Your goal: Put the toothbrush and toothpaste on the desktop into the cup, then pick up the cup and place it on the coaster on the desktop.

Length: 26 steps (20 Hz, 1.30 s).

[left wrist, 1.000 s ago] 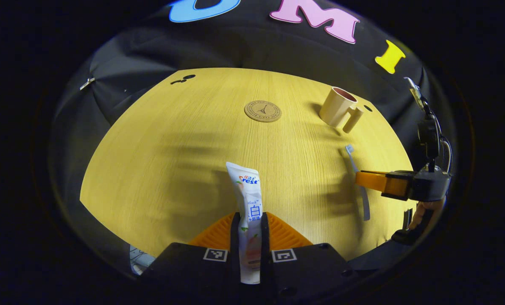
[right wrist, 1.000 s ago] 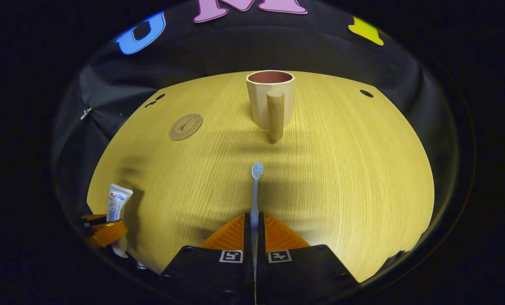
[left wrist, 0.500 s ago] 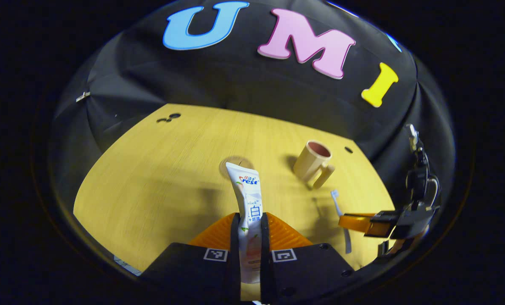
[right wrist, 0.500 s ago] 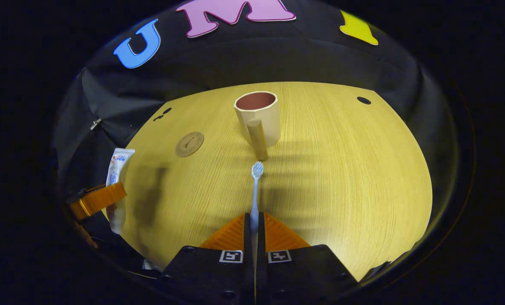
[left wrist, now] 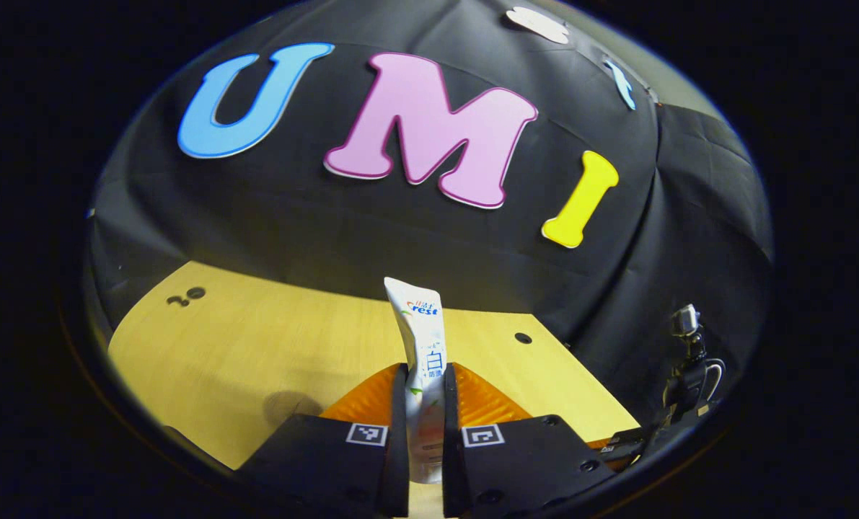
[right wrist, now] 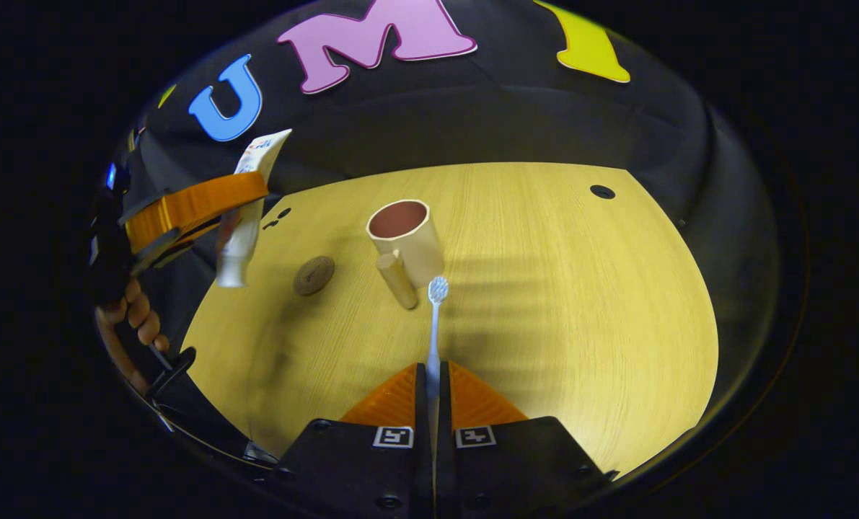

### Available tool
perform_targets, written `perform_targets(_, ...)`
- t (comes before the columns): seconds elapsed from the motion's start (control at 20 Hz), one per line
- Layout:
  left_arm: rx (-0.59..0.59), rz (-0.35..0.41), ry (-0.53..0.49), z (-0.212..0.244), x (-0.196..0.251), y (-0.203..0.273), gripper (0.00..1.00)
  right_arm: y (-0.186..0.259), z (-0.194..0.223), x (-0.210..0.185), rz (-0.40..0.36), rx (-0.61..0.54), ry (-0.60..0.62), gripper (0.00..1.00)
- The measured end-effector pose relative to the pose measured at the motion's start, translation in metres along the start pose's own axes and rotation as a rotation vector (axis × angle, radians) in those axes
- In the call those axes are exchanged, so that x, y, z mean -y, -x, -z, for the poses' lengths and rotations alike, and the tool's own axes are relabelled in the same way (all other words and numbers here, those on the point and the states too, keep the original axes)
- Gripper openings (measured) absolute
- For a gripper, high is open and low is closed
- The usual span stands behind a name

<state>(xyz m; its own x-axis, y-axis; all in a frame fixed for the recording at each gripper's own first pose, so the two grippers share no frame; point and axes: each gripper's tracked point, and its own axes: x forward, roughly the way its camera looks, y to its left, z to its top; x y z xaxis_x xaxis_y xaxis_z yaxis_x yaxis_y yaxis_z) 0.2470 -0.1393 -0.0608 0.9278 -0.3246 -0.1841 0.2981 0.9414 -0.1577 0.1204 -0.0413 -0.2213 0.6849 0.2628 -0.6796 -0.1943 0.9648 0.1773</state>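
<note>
Toothpaste (left wrist: 422, 346) raised higher, toothbrush (right wrist: 434, 324) gripped

A pale wooden worktop (right wrist: 559, 288) with fine grain fills the lower part of the right gripper view, crossed by soft banded shadows. A small dark hole (right wrist: 602, 192) sits near its far edge at about 1 o'clock. Black cloth (left wrist: 371, 223) walls the booth behind, creased in folds. At 4 o'clock in the left gripper view stands what may be a small camera on a mount (left wrist: 685, 321).
</note>
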Motion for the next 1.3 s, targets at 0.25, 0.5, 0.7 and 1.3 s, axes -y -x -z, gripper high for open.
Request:
perform_targets(0.25,0.067,0.075,-0.053,-0.027,0.020,-0.051,0.23,0.004,-0.006,0.024,0.014,-0.001,-0.034,0.06)
perform_targets(0.5,0.120,0.185,-0.044,-0.035,0.036,-0.088,0.23,0.002,-0.007,0.030,0.012,-0.028,-0.067,0.06)
perform_targets(0.7,0.116,0.200,-0.050,-0.013,0.027,-0.121,0.23,-0.001,-0.017,0.036,0.017,0.006,-0.058,0.06)
perform_targets(1.3,0.100,0.194,-0.159,0.043,0.010,-0.130,0.32,-0.015,-0.024,0.028,0.012,0.062,-0.011,0.06)
